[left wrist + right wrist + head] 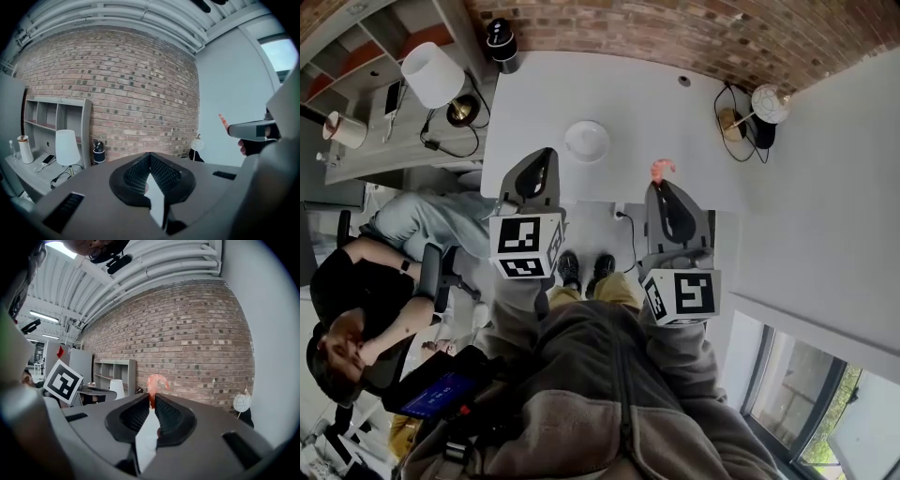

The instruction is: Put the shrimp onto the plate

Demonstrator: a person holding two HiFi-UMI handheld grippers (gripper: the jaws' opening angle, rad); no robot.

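A pink, curled shrimp (662,169) sticks up from the tips of my right gripper (665,185), which is shut on it. In the right gripper view the shrimp (156,383) rises from between the closed jaws of the right gripper (153,398). A white plate (586,142) lies on the white table (628,103), to the left of and beyond the shrimp. My left gripper (546,156) hangs over the table's near edge, just left of the plate. Its jaws meet with nothing between them, as the left gripper (150,155) shows in its own view.
A dark flask (501,42) stands at the table's far left corner. A small lamp (765,105) with a cable sits at the far right. A seated person (375,281) and a white lamp (434,77) on a side desk are to the left.
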